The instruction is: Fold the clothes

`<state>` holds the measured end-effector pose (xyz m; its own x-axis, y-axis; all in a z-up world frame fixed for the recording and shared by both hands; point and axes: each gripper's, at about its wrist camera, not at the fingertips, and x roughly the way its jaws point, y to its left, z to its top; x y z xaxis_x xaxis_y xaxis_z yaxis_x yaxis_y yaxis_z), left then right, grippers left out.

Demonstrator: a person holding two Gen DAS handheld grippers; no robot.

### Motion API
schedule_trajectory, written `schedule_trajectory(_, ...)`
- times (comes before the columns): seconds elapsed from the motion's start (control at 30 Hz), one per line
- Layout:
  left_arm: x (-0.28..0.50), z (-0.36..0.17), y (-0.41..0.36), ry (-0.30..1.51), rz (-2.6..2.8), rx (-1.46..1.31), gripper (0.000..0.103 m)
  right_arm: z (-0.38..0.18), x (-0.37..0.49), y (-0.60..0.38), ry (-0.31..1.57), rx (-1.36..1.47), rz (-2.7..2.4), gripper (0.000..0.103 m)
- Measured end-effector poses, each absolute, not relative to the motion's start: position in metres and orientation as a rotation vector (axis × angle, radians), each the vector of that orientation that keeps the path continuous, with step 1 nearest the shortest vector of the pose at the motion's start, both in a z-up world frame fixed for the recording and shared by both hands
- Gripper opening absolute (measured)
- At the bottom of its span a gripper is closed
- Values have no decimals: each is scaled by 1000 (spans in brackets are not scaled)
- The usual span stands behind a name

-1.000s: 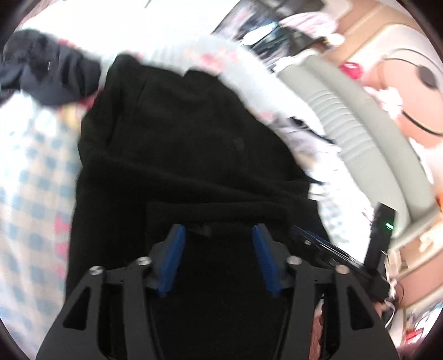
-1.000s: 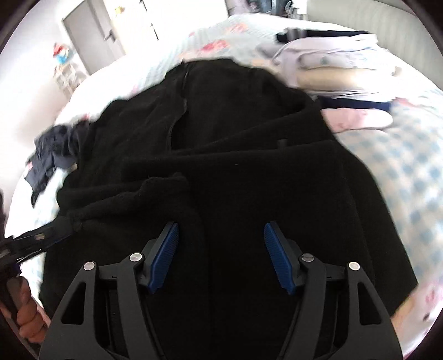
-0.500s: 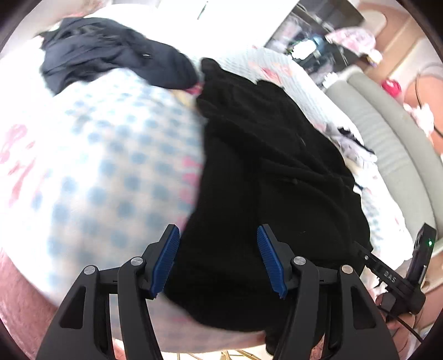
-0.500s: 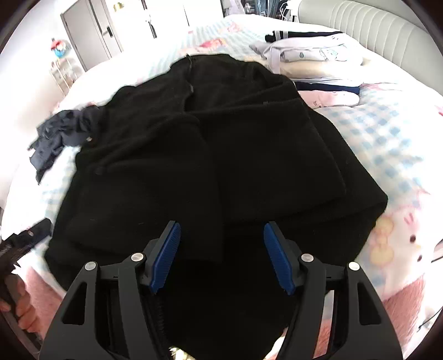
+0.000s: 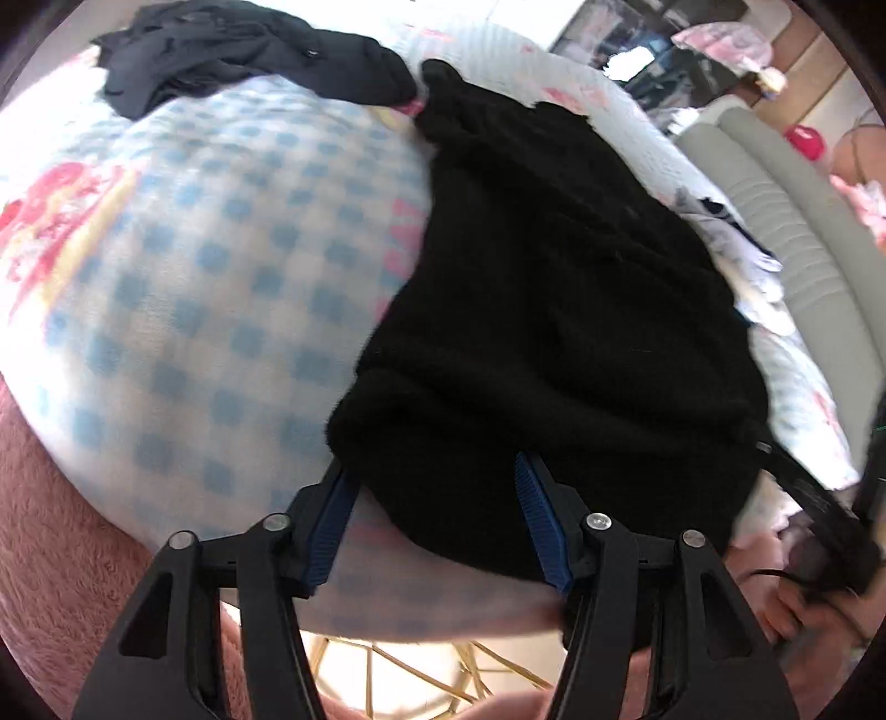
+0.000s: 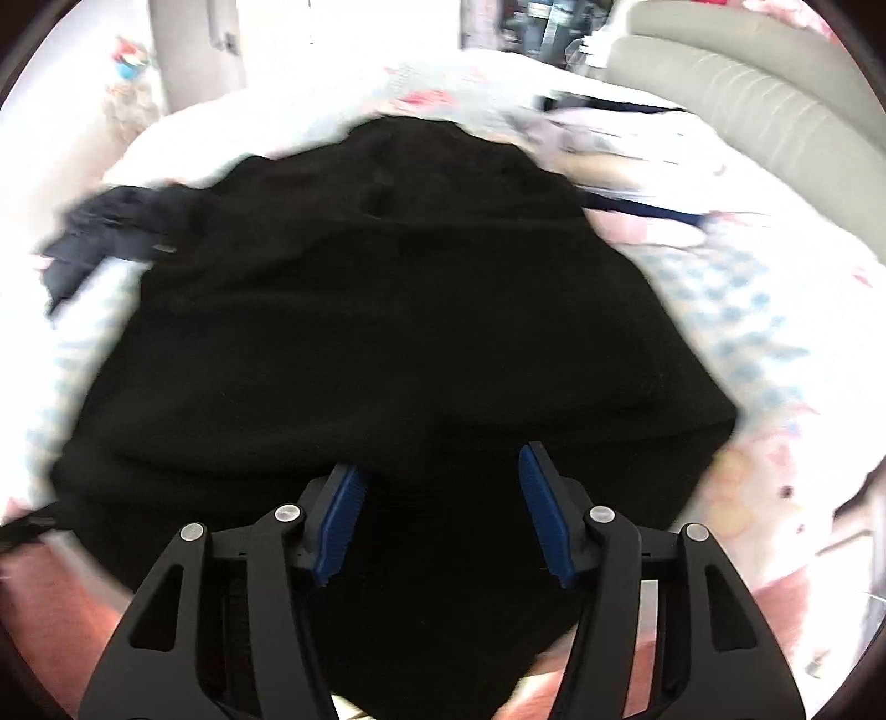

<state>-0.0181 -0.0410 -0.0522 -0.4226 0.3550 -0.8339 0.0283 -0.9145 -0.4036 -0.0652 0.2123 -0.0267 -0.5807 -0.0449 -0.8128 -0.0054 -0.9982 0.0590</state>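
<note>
Black fleece garment lies spread on the bed, filling centre-right of the left-wrist frame and most of the right-wrist frame, near hem draped over the bed's front edge. Probably laid flat so the hem can be lifted and folded away.

Left tool, bottom centre: jaws closing, half wide, the garment's lower-left hem corner between the blue pads; the left pad looks tucked under the cloth edge, a firm pinch not yet evident.

Right tool, bottom centre of its own frame: jaws closing, medium wide, dark hem fabric between and below them; contact can't be told, frame blurred.

Both tools at opposite hem corners suggests a two-point pickup for the fold.

Further out: dark crumpled clothing upper left, stack of folded light clothes upper right, grey padded headboard beyond.

No readable writing; bedspread shows blue checks and pink print.
</note>
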Motion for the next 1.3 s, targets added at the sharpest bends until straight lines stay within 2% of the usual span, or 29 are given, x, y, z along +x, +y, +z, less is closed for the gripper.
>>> schedule_trajectory(0.1,-16,-52,-51,-558,2472,-1558,32,-30,-61,194,-55,1409,-2694,58)
schedule_trajectory(0.17,-14,-51,-61,-566,2519,-1548,32,-39,-62,188,56,1462,-2741,58)
schedule_trajectory(0.3,-9,-47,-78,-581,2602,-1542,30,-47,-67,209,85,1562,-2834,56)
schedule_trajectory(0.4,-14,-50,-81,-644,2485,-1494,31,-38,-71,226,20,1556,-2854,56)
schedule_trajectory(0.53,-27,-55,-67,-494,2461,-1484,32,-27,-64,227,-142,1492,-2760,57)
schedule_trajectory(0.6,-33,-55,-63,-496,2462,-1443,28,-34,-68,216,-145,1495,-2709,57)
schedule_trajectory(0.67,-37,-52,-62,-535,2479,-1411,15,-44,-71,206,-65,1556,-2730,57)
schedule_trajectory(0.77,-32,-52,-65,-596,2542,-1448,15,-54,-73,208,-42,1613,-2757,58)
schedule_trajectory(0.9,-10,-51,-80,-687,2417,-1478,21,-46,-76,228,-44,1624,-2800,61)
schedule_trajectory(0.93,-7,-43,-79,-693,2328,-1412,26,-42,-77,236,-78,1620,-2794,63)
schedule_trajectory(0.97,-5,-31,-74,-661,2287,-1351,40,-39,-78,244,-127,1610,-2773,63)
schedule_trajectory(1.0,-2,-17,-68,-596,2303,-1290,46,-35,-77,248,-143,1597,-2767,63)
schedule_trajectory(1.1,-10,8,-35,-414,2335,-1185,46,-22,-69,253,-142,1535,-2802,67)
schedule_trajectory(1.23,-24,19,14,-275,2286,-1144,45,-20,-72,256,-273,1480,-2789,67)
schedule_trajectory(1.3,-32,16,35,-206,2293,-1129,46,-20,-72,251,-280,1463,-2778,67)
